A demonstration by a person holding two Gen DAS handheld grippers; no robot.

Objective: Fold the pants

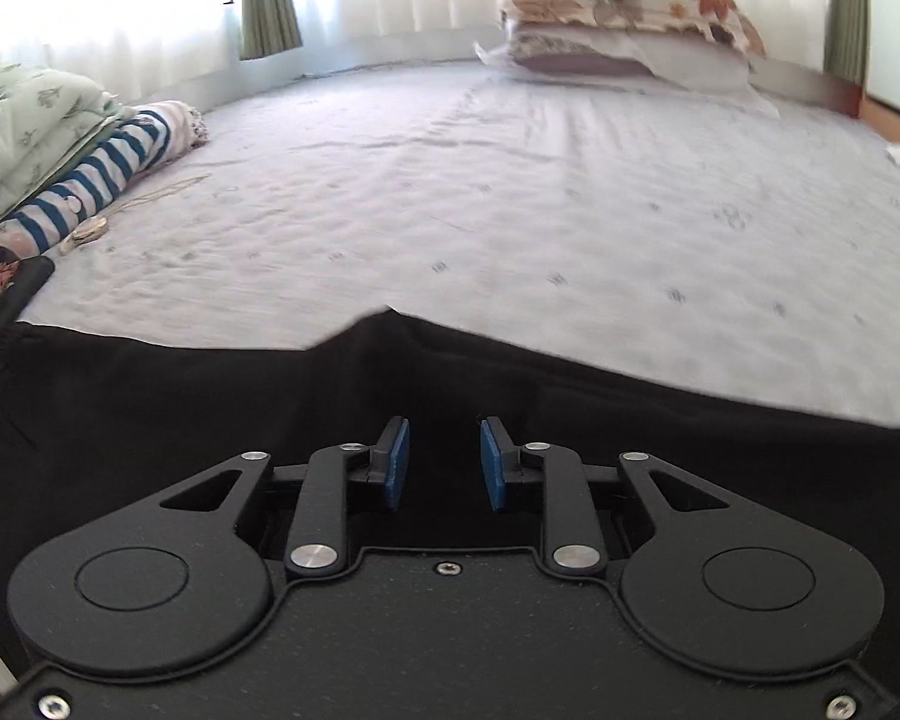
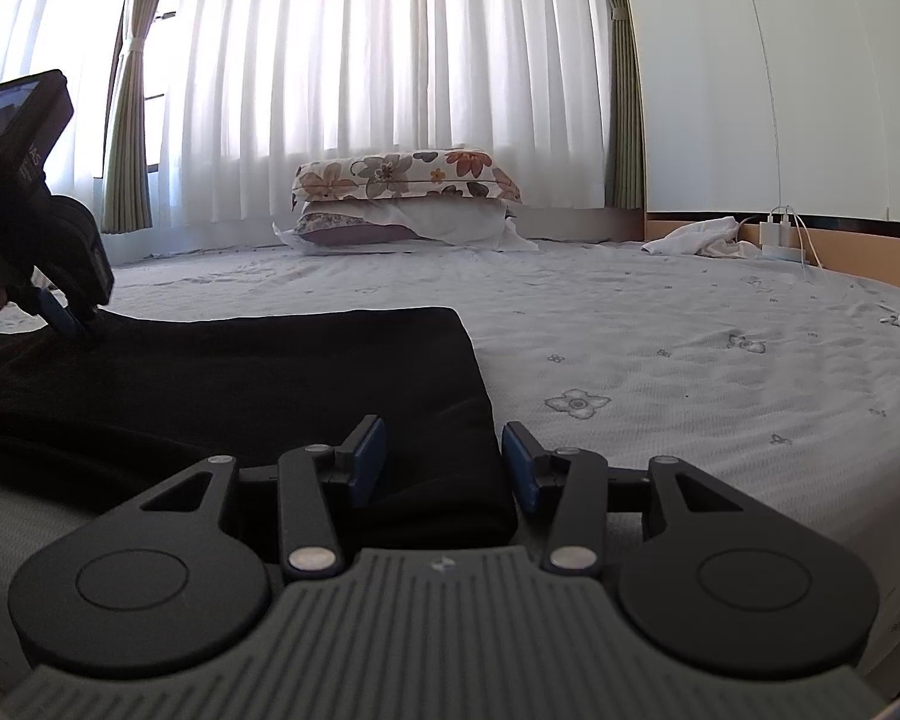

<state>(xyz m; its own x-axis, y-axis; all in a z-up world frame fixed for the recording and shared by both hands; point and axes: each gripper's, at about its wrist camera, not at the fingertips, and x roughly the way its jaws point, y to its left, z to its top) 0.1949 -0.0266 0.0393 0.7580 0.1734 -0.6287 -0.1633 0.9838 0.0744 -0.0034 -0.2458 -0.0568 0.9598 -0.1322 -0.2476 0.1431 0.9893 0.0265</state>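
— Where are the pants (image 2: 228, 396) found, and how do they lie from the tongs?

— The black pants are spread flat on the bed (image 2: 660, 372), at its near edge. In the right wrist view a squared end of the cloth is seen just in front of the right tongs (image 2: 444, 462), with its right-hand edge running from between the pads away toward the far side. From there the cloth stretches off to the left, so the long axis is judged to run left to right along the near edge of the bed.

— And the state of the tongs?

— The right tongs are held spread; cloth lies between the pads, but no pinch is seen. The left tongs (image 1: 444, 462) are held partly spread above the dark cloth, with nothing pinched between the pads. In the right wrist view they are seen at the far left, tips down at the far edge of the pants.

— Which hand is nearer to which part?

— The squared end is nearest the right hand; the stretch further left is nearest the left hand. The rest of the pants is cut off at the left, so which end is the waist cannot be told.

— What does the coming move turn on?

— Probably on the two hands sitting along one long axis, so that one end can be carried over toward the other.
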